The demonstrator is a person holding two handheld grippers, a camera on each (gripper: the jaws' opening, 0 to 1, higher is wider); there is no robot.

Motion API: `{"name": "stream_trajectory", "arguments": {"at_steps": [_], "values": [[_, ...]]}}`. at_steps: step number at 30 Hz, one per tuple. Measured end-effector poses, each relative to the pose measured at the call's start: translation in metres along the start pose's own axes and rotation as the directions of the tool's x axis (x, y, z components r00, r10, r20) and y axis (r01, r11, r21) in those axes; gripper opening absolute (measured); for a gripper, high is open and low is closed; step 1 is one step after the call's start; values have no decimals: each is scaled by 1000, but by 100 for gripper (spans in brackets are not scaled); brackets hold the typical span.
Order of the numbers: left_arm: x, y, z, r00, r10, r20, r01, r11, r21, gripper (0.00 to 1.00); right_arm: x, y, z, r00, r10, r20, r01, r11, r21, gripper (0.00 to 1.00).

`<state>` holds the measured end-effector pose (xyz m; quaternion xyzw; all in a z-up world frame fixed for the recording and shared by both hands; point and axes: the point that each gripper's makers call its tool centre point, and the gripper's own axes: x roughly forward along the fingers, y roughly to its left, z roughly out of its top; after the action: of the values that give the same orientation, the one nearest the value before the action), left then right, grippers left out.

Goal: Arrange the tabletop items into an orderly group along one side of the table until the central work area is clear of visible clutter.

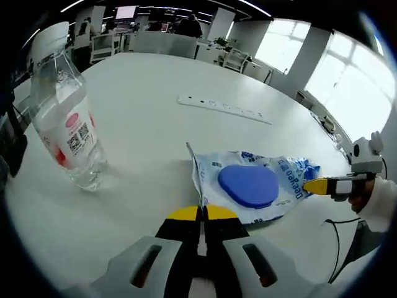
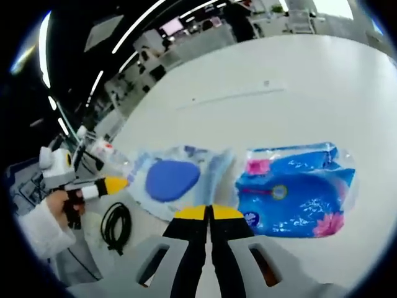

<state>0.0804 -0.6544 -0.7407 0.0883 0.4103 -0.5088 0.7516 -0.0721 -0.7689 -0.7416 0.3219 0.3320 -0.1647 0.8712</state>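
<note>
Closed, empty left gripper is nosing at the wipes pack just ahead, right gripper likewise shut; pushing off-centre risks spinning it toward the bottle.

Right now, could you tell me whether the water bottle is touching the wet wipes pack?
Apart. The left gripper view shows bare white table between the water bottle and the wet wipes pack.

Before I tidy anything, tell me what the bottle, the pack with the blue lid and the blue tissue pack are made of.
The bottle looks like clear thin plastic: the table shows through it, under a printed label. The pack with the blue lid seems soft glossy film, crinkled and shiny, with a matte, probably hard plastic flap. The blue tissue pack looks like glossy plastic wrap, judging by its wrinkles and highlights.
</note>
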Motion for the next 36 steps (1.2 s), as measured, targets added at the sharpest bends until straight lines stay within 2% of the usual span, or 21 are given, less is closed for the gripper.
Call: {"name": "stream_trajectory", "arguments": {"at_steps": [2, 7, 10, 12, 14, 17, 21, 24, 28, 32, 34, 36], "values": [[1, 0, -3, 1000, 2, -9, -2, 1000, 7, 0, -1, 2, 1, 1000, -5, 2, 5, 1000, -20, 0], [-3, -2, -4, 1000, 14, -8, -14, 998, 67, 1, -4, 6, 3, 1000, 2, 8, -2, 1000, -19, 11], [-6, -3, -4, 1000, 21, -5, -20, 997, 76, 11, -8, 12, 6, 1000, 12, 20, -11, 1000, -29, 12], [-11, -5, -1, 1000, 19, 12, -19, 997, 81, 14, -11, 17, 7, 999, 19, 27, -18, 999, -35, 15], [-16, -7, 2, 999, 17, 27, -19, 997, 81, 16, -14, 26, 11, 997, 57, 58, -55, 998, -20, 17], [-23, -10, 3, 999, 23, 42, -27, 995, 99, 24, -21, 33, 11, 994, 76, 79, -74, 997, -26, 19], [-36, -10, 3, 997, 41, 61, -48, 993, 111, 39, -33, 41, 6, 989, 106, 100, -101, 993, -54, 31], [-46, -10, 1, 996, 49, 76, -58, 991, 119, 42, -44, 44, 3, 985, 120, 120, -109, 989, -99, 38], [-58, -8, -5, 994, 63, 84, -72, 991, 113, 47, -59, 45, -3, 983, 128, 130, -109, 984, -144, 46], [-70, -8, -11, 993, 71, 94, -80, 992, 95, 48, -73, 39, -8, 984, 122, 131, -98, 980, -175, 50], [-77, -7, -13, 992, 75, 104, -83, 994, 74, 49, -81, 35, -10, 984, 117, 138, -89, 977, -192, 52], [-85, -7, -14, 990, 74, 123, -77, 997, 17, 49, -90, 30, -13, 984, 109, 142, -79, 977, -200, 53]]}}
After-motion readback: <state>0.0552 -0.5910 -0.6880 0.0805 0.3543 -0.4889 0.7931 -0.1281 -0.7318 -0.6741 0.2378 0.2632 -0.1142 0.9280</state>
